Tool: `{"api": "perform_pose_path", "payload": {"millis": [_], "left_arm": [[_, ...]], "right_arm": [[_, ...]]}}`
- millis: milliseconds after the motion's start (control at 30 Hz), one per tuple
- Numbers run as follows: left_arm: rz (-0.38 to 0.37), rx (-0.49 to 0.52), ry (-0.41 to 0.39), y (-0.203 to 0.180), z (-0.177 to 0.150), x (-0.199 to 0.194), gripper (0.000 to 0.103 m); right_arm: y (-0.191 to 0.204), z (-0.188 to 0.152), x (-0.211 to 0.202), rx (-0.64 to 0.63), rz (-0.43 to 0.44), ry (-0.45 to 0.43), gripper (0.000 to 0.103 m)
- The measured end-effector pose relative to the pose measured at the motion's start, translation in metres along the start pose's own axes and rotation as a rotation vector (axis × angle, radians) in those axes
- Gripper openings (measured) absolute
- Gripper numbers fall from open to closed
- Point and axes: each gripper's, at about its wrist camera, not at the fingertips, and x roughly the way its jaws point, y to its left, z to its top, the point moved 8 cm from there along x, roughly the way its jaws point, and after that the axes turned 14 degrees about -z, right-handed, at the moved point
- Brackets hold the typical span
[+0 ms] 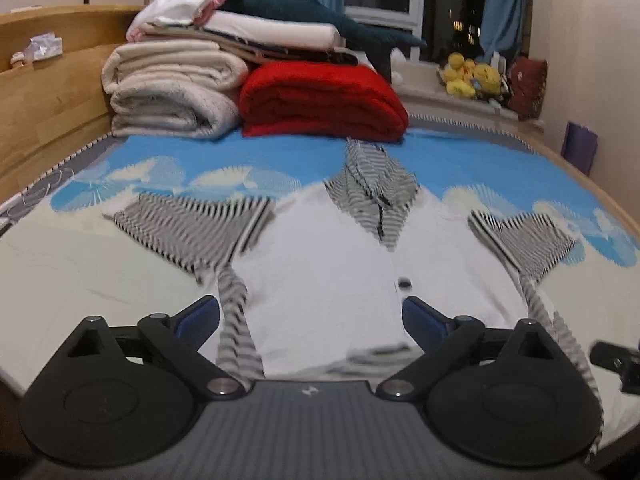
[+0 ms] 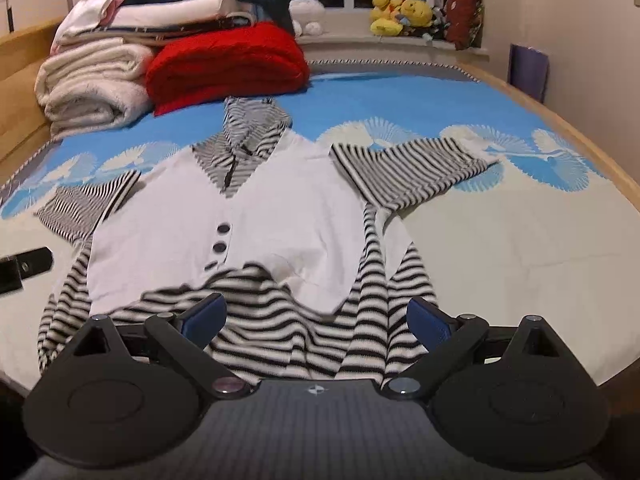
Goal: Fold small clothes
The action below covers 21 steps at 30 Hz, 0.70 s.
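A small white top with black-and-white striped sleeves, collar and hem (image 1: 320, 256) lies flat, front up, on the bed; it also shows in the right wrist view (image 2: 240, 216). My left gripper (image 1: 311, 316) is open and empty, hovering just above the garment's lower edge. My right gripper (image 2: 317, 318) is open and empty over the striped hem, near its right side. Each gripper's tip shows in the other's view: the right one (image 1: 616, 362), the left one (image 2: 24, 266).
Folded white and red blankets (image 1: 320, 100) are stacked at the head of the bed, with a dark plush on top. A wooden bed frame (image 1: 44, 96) runs along the left. Yellow plush toys (image 2: 400, 14) sit on the window sill.
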Motion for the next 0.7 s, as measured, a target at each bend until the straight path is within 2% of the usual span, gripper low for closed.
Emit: {"api": "perform_pose_path", "payload": {"millis": [33, 100, 133, 200, 367, 467, 533, 700], "left_arm": [[0.005, 0.003, -0.019, 0.004, 0.008, 0.001, 0.094], [0.018, 0.0, -0.043, 0.018, 0.025, 0.009, 0.079], [0.02, -0.006, -0.046, 0.027, 0.033, 0.016, 0.075], [0.012, -0.027, -0.05, 0.049, 0.049, 0.031, 0.057], [0.023, -0.061, -0.056, 0.118, 0.083, 0.075, 0.038], [0.068, -0.076, -0.044, 0.171, 0.096, 0.102, 0.038], [0.129, -0.099, -0.034, 0.21, 0.1, 0.115, 0.038], [0.256, -0.227, -0.01, 0.3, 0.08, 0.135, 0.038]], "right_arm": [[-0.002, 0.004, 0.0, 0.018, 0.002, -0.02, 0.095], [-0.005, 0.009, 0.0, 0.025, -0.014, -0.041, 0.094], [-0.008, 0.011, 0.001, 0.031, -0.034, -0.044, 0.094], [-0.012, 0.015, 0.004, 0.034, -0.049, -0.037, 0.094], [-0.002, 0.05, 0.006, -0.01, -0.034, -0.074, 0.091], [0.014, 0.086, 0.018, -0.038, -0.034, -0.104, 0.091], [0.029, 0.11, 0.029, -0.039, -0.009, -0.114, 0.091], [0.076, 0.166, 0.076, -0.082, 0.036, -0.152, 0.091]]}}
